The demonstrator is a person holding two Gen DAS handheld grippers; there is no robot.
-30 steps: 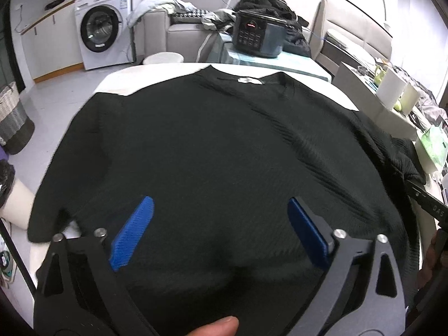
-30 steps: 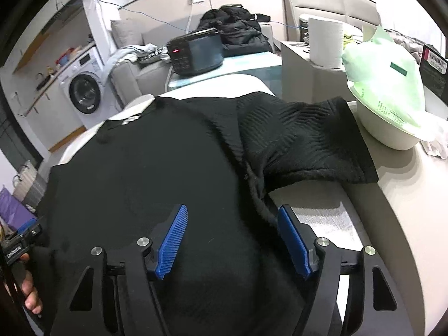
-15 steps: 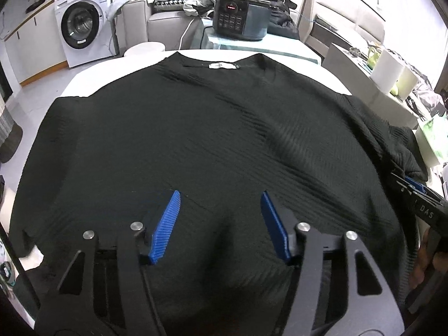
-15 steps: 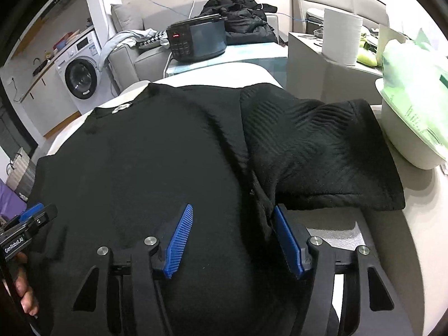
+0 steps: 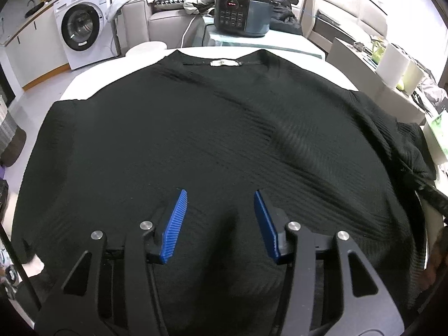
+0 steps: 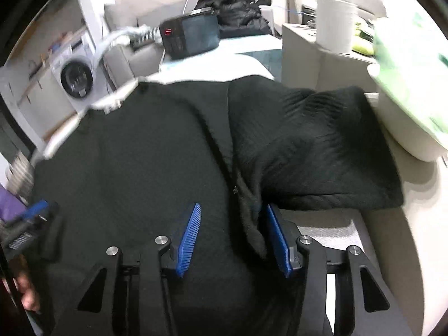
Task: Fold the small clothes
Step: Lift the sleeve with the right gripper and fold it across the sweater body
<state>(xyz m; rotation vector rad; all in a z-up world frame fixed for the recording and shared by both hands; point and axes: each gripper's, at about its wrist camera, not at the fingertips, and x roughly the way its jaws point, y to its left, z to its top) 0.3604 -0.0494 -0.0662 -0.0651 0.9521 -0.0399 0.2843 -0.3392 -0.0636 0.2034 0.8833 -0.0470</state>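
Sweater (image 5: 212, 140) fills the left wrist view, black, spread flat on the white table (image 5: 92, 84), neck label at the far edge. Left gripper (image 5: 218, 218) hovers over the near hem, jaws apart, nothing between them. Over to the right wrist view: right gripper (image 6: 233, 236) is open too, straddling the sweater's side edge, its bunched sleeve (image 6: 316, 151) lying beside a white bowl (image 6: 403, 128).

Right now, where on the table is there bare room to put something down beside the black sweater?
Bare table shows near the right gripper, bordered by the folded sleeve and the white bowl. A thin strip lies beyond the collar. Elsewhere the black sweater covers the top, so both open grippers, the left gripper too, hang over cloth.
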